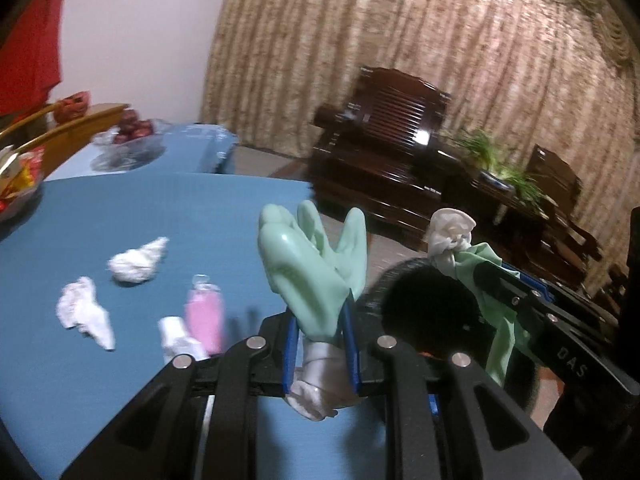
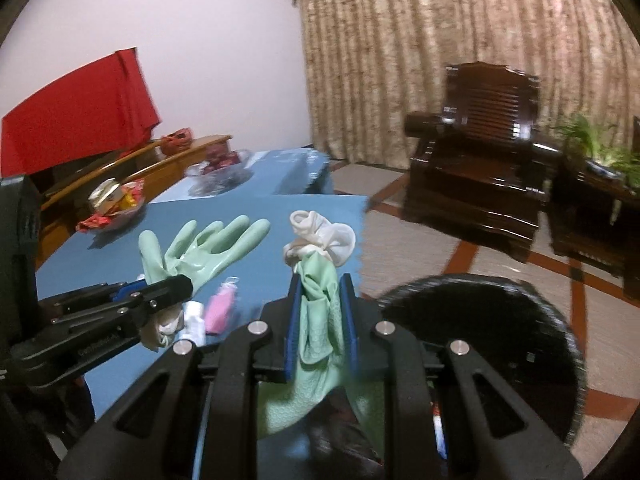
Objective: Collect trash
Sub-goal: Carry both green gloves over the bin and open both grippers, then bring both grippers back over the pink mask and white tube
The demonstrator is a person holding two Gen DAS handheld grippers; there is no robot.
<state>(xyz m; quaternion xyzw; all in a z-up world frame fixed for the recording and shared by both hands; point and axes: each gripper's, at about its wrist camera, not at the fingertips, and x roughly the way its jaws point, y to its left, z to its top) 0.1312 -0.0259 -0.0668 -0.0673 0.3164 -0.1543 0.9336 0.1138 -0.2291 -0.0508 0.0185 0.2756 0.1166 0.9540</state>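
Room: beige curtain (image 1: 400,60), dark wooden armchair (image 2: 480,168).
Table: blue table (image 1: 140,208), black bin (image 2: 500,340) beside it.
Left gripper (image 1: 320,344): clamped on green glove (image 1: 312,256), raised above the table edge.
Right gripper (image 2: 320,320): clenched on second glove (image 2: 320,304).
Table litter: crumpled tissues (image 1: 136,264), pink bottle (image 1: 204,316).

A mint-green rubber glove (image 1: 312,256) sits clamped at its wrist between the left jaws, fingers splayed upward beyond them, its white cuff hanging below. A second green glove (image 2: 320,320) is pinched in the right jaws, its white lining bunched above them. Left of the left jaws, on the blue desk (image 1: 120,208), lie two crumpled white tissues (image 1: 136,262) (image 1: 84,312) and a small pink bottle (image 1: 203,318).
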